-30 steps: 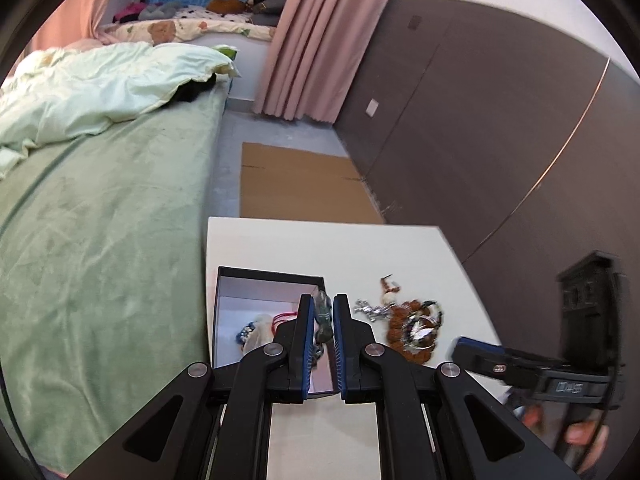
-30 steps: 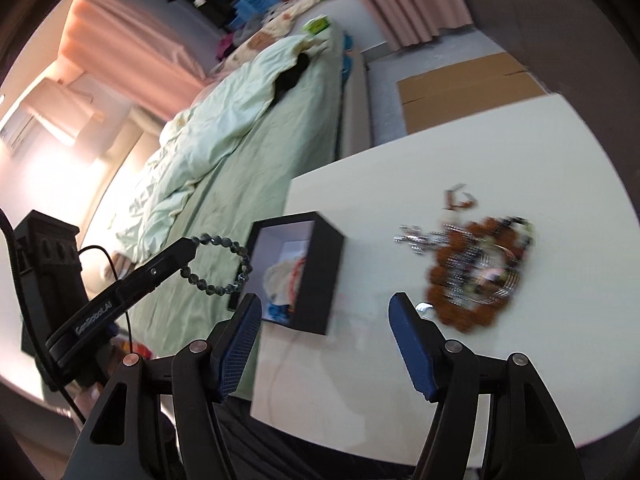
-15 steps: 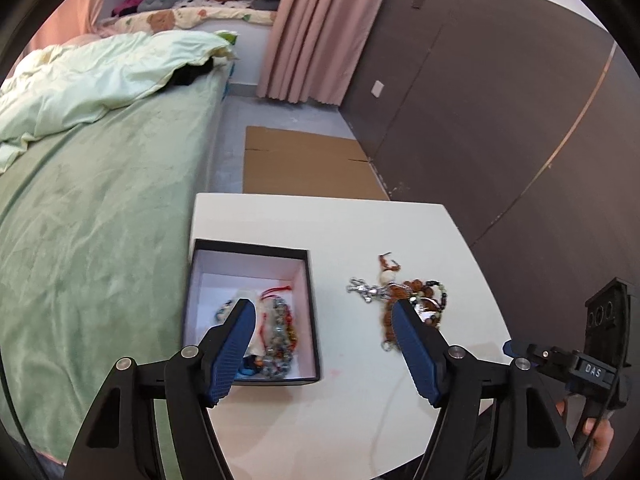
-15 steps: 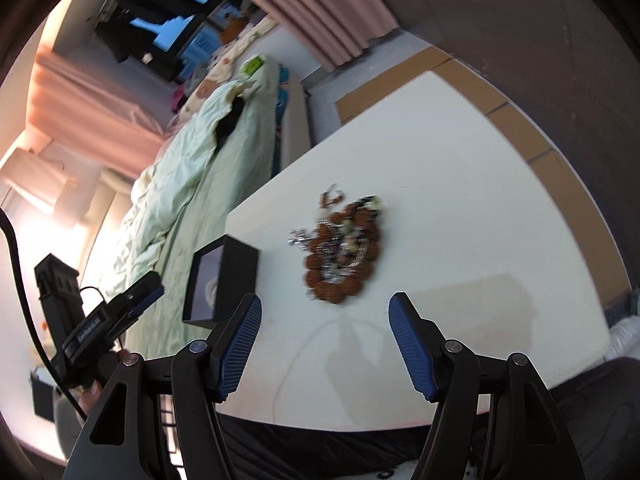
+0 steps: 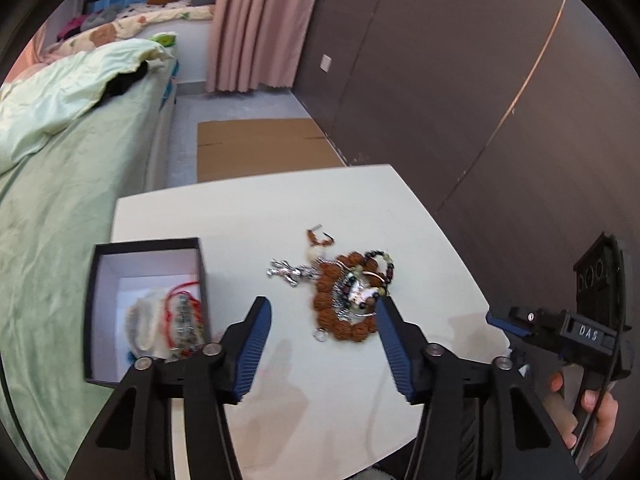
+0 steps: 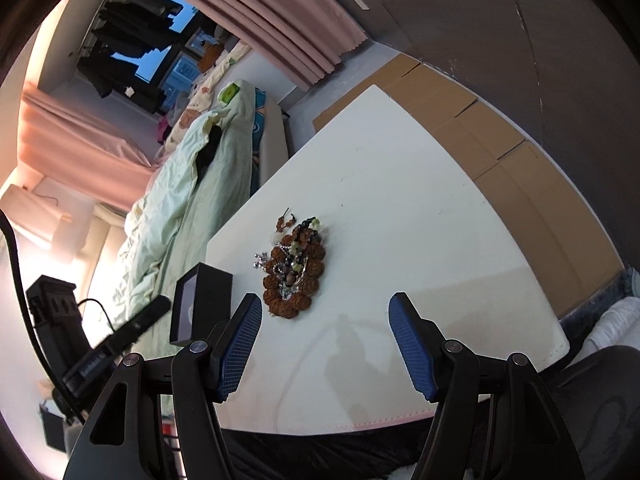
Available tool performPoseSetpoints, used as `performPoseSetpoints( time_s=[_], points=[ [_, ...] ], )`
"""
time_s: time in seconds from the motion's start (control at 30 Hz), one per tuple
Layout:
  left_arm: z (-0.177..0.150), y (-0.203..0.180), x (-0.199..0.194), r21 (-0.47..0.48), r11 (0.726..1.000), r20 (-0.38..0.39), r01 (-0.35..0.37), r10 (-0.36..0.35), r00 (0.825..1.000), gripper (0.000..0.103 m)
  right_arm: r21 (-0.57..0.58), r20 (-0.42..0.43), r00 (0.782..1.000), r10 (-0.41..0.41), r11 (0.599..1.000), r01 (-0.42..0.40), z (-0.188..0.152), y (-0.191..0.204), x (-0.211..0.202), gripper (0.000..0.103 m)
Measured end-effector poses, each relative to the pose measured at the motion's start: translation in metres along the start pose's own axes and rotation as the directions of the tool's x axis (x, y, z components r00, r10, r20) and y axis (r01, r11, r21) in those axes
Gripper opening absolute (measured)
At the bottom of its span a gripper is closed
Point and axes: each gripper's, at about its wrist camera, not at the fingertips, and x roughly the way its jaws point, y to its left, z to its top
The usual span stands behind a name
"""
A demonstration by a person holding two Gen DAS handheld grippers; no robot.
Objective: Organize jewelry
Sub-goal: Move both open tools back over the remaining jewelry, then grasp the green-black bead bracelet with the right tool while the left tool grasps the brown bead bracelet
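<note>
Both of our tools were empty. The left gripper had its jaws spread wide, and so did the right gripper, with nothing between either pair.

The remaining jewelry pile lay on the white table, a tangle of brown beaded bracelet, darker beads and a silver chain. In the left wrist view it sat just above centre, directly ahead of our left gripper and slightly toward its right finger, whose tip overlapped the pile's lower right edge in the frame. The pile's long axis ran roughly from the silver chain at left to the dark beads at right. We judged the left gripper nearer, needing mostly a forward drop.

In the right wrist view the pile lay above and nearer our left-hand finger, further off, elongated up and down the frame.

The black box, at lower left of the left view, showed its white interior already holding a red cord and pale and silvery pieces. The right view showed only the box's outer wall and a sliver of interior, hiding those contents.
</note>
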Motion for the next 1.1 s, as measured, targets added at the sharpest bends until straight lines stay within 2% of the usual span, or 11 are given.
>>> performPoseSetpoints(
  time_s=[0.1,0.4,0.6,0.8,0.87,0.97,1.0,1.1],
  points=[
    [-0.001,-0.004,0.012,-0.004,1.0,-0.025,0.008,-0.008,1.0,0.044,0.007,-0.003,1.0,0.023,1.0,-0.023,0.006,-0.001,0.006,0.067],
    [0.005,-0.003,0.044,-0.047,0.999,-0.098,0.007,-0.012,0.995,0.031,0.038,-0.057,0.995,0.082,0.996,-0.08,0.031,0.002,0.052,0.066],
    [0.006,0.001,0.06,-0.066,0.998,-0.138,-0.001,-0.008,0.99,0.026,0.041,-0.115,0.991,0.074,0.997,-0.069,0.038,0.005,0.089,0.062],
    [0.006,0.006,0.071,-0.081,0.997,-0.151,-0.002,-0.01,0.988,0.026,0.045,-0.165,0.984,0.063,0.997,-0.056,0.041,0.01,0.123,0.061],
    [0.006,0.008,0.074,-0.087,0.996,-0.155,-0.01,-0.003,0.988,0.026,0.034,-0.164,0.984,0.064,0.998,-0.06,0.043,0.013,0.127,0.056],
    [0.008,0.009,0.076,-0.084,0.996,-0.161,-0.015,0.002,0.987,0.026,0.031,-0.18,0.982,0.05,0.998,-0.045,0.044,0.015,0.136,0.032],
    [0.009,0.009,0.076,-0.08,0.997,-0.161,-0.016,0.003,0.987,0.026,0.022,-0.181,0.983,0.028,0.999,-0.025,0.044,0.016,0.137,0.019],
    [0.009,0.005,0.076,-0.074,0.997,-0.157,-0.014,0.002,0.988,0.026,0.041,-0.169,0.984,0.059,0.998,-0.053,0.042,0.01,0.13,0.012]
  ],
)
